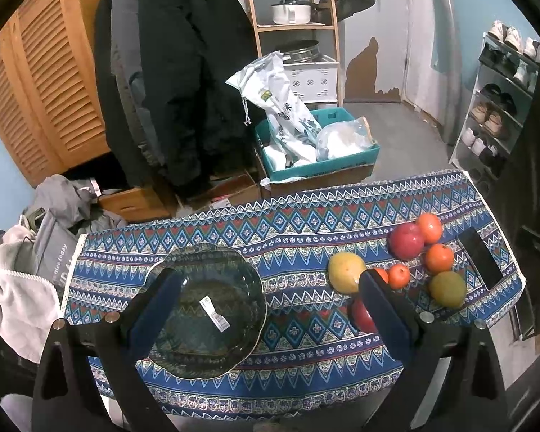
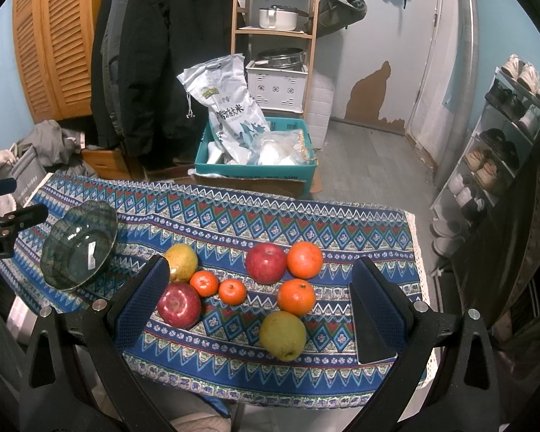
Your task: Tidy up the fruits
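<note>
The right gripper [image 2: 259,306] hangs above the fruit with its jaws wide apart and nothing between them; the left gripper [image 1: 266,306] hovers likewise spread and empty, over the glass bowl [image 2: 77,248]. The bowl sits at the left end of the patterned tablecloth [image 2: 306,216], and all the fruit lies loose well to its right. Nearest the right gripper's left finger is a red apple [image 2: 179,304], with a yellow pear [image 2: 181,261] just behind it. Round fruit on cloth seems likely to roll if a finger nudges it, and the pieces crowd together, so closing on one could shove its neighbour. The count: two apples, second one [image 2: 265,262]; two pears, second one [image 2: 283,334]; two large oranges [image 2: 304,259] [image 2: 296,297]; two small mandarins [image 2: 204,283] [image 2: 232,291]; one bowl.
</note>
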Tool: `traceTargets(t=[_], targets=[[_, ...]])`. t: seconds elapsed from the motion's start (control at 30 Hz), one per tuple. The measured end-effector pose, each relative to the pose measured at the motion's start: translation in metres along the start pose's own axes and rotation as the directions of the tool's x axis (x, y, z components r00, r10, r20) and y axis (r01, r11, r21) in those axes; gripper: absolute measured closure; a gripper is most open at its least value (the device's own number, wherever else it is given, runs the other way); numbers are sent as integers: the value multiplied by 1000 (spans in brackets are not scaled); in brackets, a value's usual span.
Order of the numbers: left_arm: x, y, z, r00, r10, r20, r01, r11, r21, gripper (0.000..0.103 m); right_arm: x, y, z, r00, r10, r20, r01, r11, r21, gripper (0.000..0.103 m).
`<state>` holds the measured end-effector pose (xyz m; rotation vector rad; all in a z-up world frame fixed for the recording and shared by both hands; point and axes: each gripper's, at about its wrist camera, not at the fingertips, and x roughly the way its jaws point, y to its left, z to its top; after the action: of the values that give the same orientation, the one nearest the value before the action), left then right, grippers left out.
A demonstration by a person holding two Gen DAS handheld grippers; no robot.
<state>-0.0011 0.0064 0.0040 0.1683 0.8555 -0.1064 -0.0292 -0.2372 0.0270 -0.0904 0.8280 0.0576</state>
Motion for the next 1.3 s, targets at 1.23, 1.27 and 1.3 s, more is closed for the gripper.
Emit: traceTargets(t=[1.23,1.27,1.3], targets=[[-2,-3,-3,1000,-6,-7,6,1000,4,3,0,1,1,1000,2,0,-2,1000,0,3],[-2,-4,-4,1000,-6,-8,6,1000,4,3,0,1,1,1000,2,-1,-2,1000,0,3],[-3,-4,-4,1000,-7,-8,7,1000,3,3,0,1,1,1000,2,-1,-2,1000,0,3]])
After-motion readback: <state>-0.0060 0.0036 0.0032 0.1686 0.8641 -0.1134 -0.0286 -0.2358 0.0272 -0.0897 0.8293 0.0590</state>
